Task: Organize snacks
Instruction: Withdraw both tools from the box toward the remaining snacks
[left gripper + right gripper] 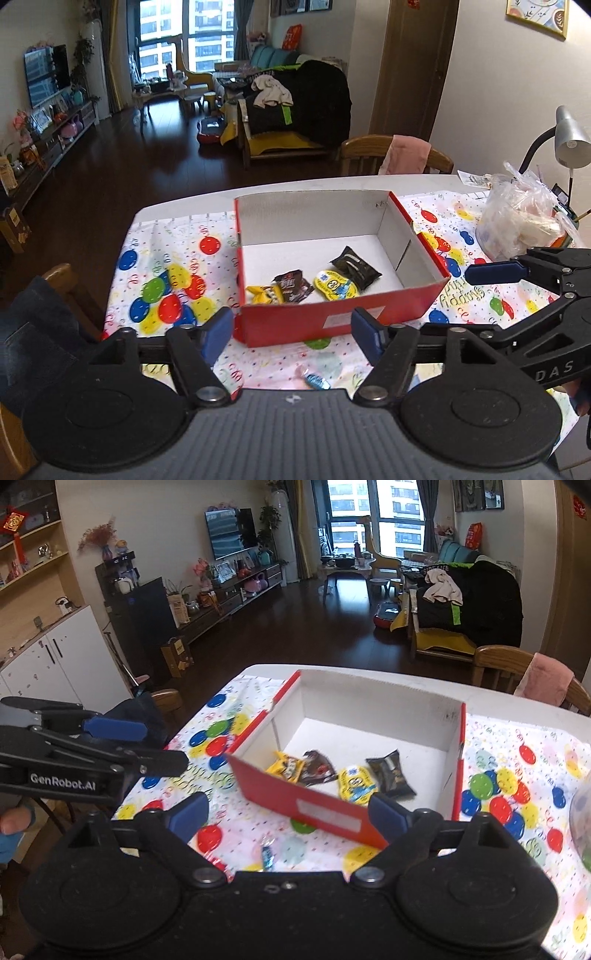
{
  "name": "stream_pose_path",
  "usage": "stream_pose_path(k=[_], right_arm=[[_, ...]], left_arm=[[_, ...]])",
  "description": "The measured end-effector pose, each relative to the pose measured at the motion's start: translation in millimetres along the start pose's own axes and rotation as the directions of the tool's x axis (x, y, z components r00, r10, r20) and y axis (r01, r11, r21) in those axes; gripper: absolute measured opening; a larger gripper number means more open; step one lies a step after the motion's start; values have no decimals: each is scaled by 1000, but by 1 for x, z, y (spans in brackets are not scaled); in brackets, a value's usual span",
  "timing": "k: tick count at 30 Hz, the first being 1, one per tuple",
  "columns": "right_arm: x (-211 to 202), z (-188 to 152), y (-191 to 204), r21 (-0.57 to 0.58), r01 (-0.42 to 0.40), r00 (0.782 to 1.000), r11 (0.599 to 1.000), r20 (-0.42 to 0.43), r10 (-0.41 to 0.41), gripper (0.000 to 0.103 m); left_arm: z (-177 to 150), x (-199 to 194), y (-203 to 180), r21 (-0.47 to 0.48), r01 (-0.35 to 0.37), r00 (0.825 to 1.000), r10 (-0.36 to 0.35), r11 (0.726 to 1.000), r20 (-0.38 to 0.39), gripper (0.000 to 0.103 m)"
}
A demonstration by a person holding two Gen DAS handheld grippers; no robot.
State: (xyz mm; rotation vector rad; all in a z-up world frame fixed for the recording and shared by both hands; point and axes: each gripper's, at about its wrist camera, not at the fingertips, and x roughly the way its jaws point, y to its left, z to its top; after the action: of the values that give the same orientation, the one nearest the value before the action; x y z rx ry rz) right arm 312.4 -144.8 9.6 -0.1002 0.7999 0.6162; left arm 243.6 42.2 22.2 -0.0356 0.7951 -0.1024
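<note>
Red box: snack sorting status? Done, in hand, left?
Done: four packets lie in the red box: yellow packet, brown packet, yellow-blue pack, black packet. In hand: nothing; left tool and right tool are both open and empty. Left: one blue-wrapped candy on the tablecloth.

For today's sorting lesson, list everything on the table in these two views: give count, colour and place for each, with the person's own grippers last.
box: one, red outside, white inside, mid-table, open.
snack packets: four, yellow, brown, yellow-blue, black, in a row inside the box.
wrapped candy: one, blue, on the tablecloth in front of the box.
tablecloth: one, white with coloured balloons, covering the table.
plastic bag: one, clear, right of the box.
left gripper: black, blue pads, open, empty.
right gripper: the same, open, empty.
</note>
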Motion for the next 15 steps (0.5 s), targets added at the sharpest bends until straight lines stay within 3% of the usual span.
stream_pose_path(k=[6,15], right_arm=[[-3,-19,12,-4,-17,1000,1000,-5,17,102],[8,-57,25,26,2,997,1000,-79,1,103]], left_arm=[[-29,-17,12,-9,-49,998,49,999,27,76],[-71,-24,28,-58,-49,999,49,997,-8,83]])
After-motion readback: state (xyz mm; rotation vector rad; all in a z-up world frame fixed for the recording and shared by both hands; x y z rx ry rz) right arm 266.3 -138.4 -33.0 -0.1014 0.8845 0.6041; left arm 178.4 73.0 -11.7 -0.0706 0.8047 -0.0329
